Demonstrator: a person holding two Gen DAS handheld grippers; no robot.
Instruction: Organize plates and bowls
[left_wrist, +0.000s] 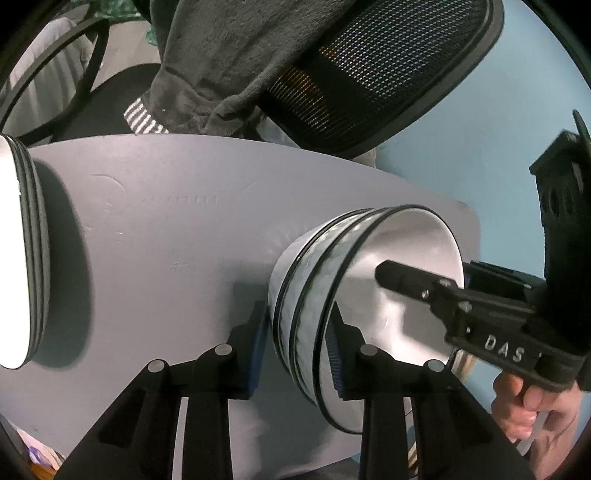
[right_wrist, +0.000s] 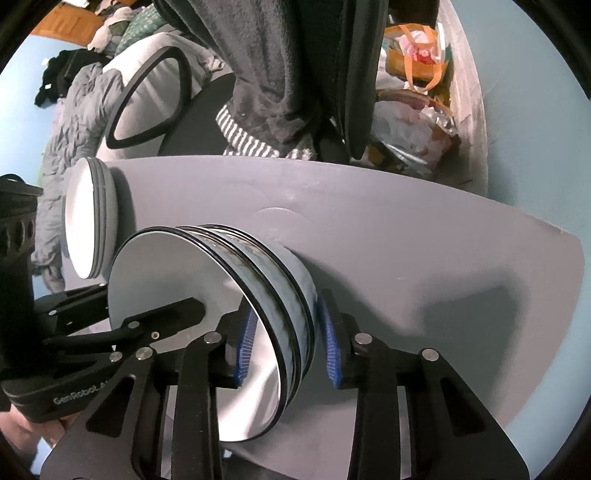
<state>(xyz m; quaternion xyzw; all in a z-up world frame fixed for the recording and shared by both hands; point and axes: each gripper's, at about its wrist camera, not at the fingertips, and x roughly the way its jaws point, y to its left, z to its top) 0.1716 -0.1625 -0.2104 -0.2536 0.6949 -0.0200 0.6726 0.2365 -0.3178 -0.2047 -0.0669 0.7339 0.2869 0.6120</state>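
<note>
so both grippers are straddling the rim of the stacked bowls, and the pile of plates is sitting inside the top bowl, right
Not quite. Both grippers do straddle the rim of the stacked bowls, the left gripper and the right gripper each with one finger inside and one outside. But the pile of plates is not inside the top bowl: it sits apart on the gray table, as the right wrist view shows.

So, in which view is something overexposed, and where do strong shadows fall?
Left wrist view: the plate stack at the left edge is blown out to plain white and throws a dark shadow on the table. Right wrist view: exposure is even; a broad soft shadow lies on the table right of the bowls. Both views curve straight edges.
</note>
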